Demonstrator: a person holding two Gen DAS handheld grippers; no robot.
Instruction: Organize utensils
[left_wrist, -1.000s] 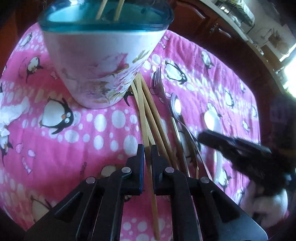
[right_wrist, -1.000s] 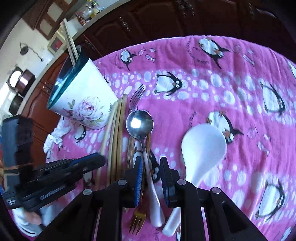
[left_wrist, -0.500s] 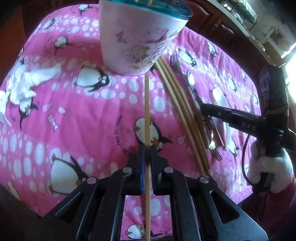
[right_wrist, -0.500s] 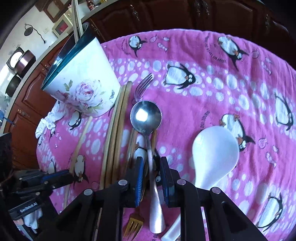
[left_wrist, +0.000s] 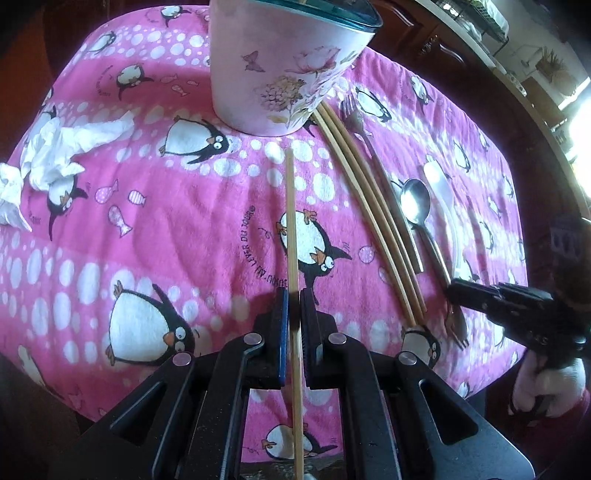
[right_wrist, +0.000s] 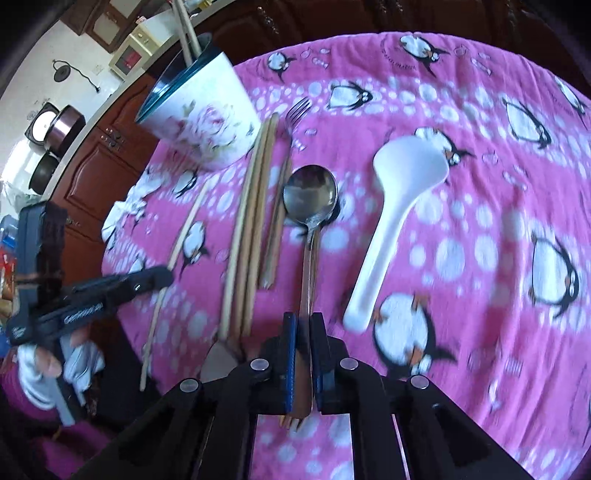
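Change: since a second ago I have lifted one chopstick clear of the bundle, and my right side has closed on the spoon handle.
Left gripper (left_wrist: 291, 295): pinched tight on a single pale bamboo chopstick (left_wrist: 291, 221) near its middle, tip aimed at the holder.
Right gripper (right_wrist: 303, 321): clamped on the handle of the polished steel spoon (right_wrist: 309, 194); whether the bowl is off the cloth I cannot tell.
Holder: white floral cup with teal rim (left_wrist: 284, 70), upright at the far edge, with chopsticks standing in it.
Remaining: three bamboo chopsticks (left_wrist: 365, 210) lying together, a steel fork (right_wrist: 295, 110) beside them, a white plastic rice paddle (right_wrist: 391, 214) off to the right.
Handling: I judge the chopstick light, stiff and prone to pivot, so a mid-length grip suits; the spoon looks slick and bowl-heavy.
Room: pink penguin-print cloth (left_wrist: 166, 240) is soft and open on the left past a crumpled white tissue (left_wrist: 55, 155); the near edge drops close below both grippers.
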